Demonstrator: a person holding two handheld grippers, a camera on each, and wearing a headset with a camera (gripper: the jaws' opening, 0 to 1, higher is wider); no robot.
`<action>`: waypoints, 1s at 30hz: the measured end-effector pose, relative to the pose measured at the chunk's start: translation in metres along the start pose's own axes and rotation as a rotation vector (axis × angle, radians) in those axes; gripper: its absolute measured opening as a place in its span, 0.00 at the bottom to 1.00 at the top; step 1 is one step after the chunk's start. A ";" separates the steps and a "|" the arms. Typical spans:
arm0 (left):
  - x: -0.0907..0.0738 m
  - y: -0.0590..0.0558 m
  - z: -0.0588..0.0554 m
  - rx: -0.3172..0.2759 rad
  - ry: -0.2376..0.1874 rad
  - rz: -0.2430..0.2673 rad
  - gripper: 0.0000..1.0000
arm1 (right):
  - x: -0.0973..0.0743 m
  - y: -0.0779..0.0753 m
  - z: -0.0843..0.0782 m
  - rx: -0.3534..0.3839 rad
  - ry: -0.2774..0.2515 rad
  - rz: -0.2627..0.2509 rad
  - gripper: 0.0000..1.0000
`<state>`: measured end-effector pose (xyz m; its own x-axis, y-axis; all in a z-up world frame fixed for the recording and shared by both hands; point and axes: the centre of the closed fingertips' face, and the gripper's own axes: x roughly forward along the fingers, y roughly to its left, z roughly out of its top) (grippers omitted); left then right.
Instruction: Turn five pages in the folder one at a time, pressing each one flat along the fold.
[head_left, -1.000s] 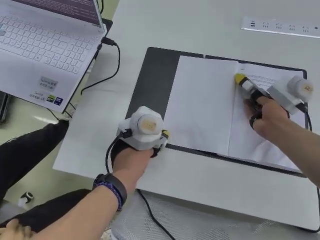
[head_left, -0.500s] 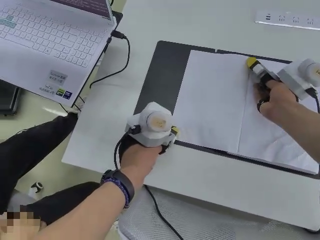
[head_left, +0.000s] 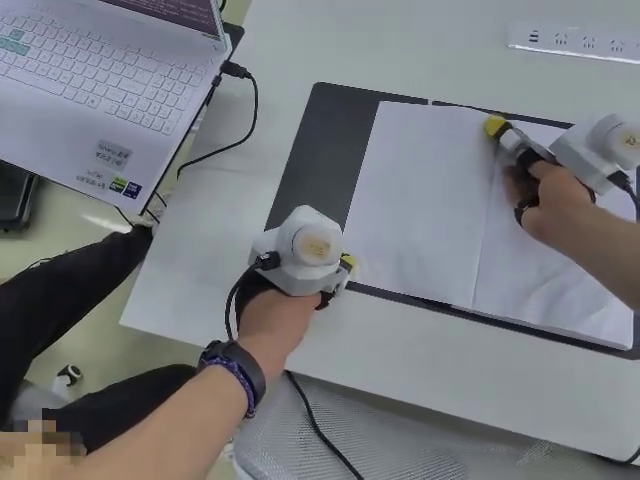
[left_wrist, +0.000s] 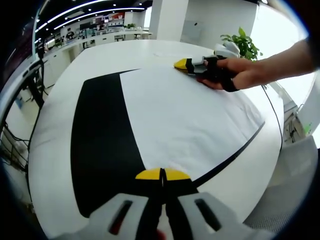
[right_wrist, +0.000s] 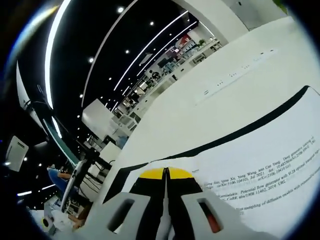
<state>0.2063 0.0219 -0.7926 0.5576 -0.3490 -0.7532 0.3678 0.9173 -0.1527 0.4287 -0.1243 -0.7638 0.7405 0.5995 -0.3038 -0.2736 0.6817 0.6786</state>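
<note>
head view: a black folder (head_left: 318, 150) lies open on the white bench (head_left: 420, 360), with a laptop (head_left: 90, 90) to its left. a blank page (head_left: 420, 200) lies turned over on the folder's left half, and a printed page (head_left: 560, 280) lies on the right. the left gripper (head_left: 344, 264) sits at the folder's near edge. the right gripper (head_left: 495, 127) touches the top of the fold (head_left: 483, 220).

left gripper view: the jaws are clenched on nothing, tips down at the near edge of the folder. the right gripper is far across the blank page.

right gripper view: the jaws are clenched on nothing, tips on paper, printed lines just to the right.

progress: at least one page looks turned, and its pressing stroke seems to be only at the top of the fold. how many of the five are done cannot be told.
</note>
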 end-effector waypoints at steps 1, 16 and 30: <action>0.000 0.000 0.000 0.000 -0.001 0.001 0.00 | -0.005 0.007 -0.007 -0.033 0.027 0.023 0.00; -0.001 0.000 0.000 0.023 -0.005 0.003 0.00 | -0.045 0.019 -0.039 -0.020 0.048 0.117 0.00; -0.001 -0.001 -0.001 0.030 -0.018 0.001 0.00 | -0.084 0.037 -0.069 0.001 0.062 0.178 0.00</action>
<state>0.2051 0.0212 -0.7922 0.5712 -0.3517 -0.7416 0.3890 0.9116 -0.1328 0.3141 -0.1202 -0.7592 0.6413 0.7353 -0.2195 -0.3961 0.5622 0.7260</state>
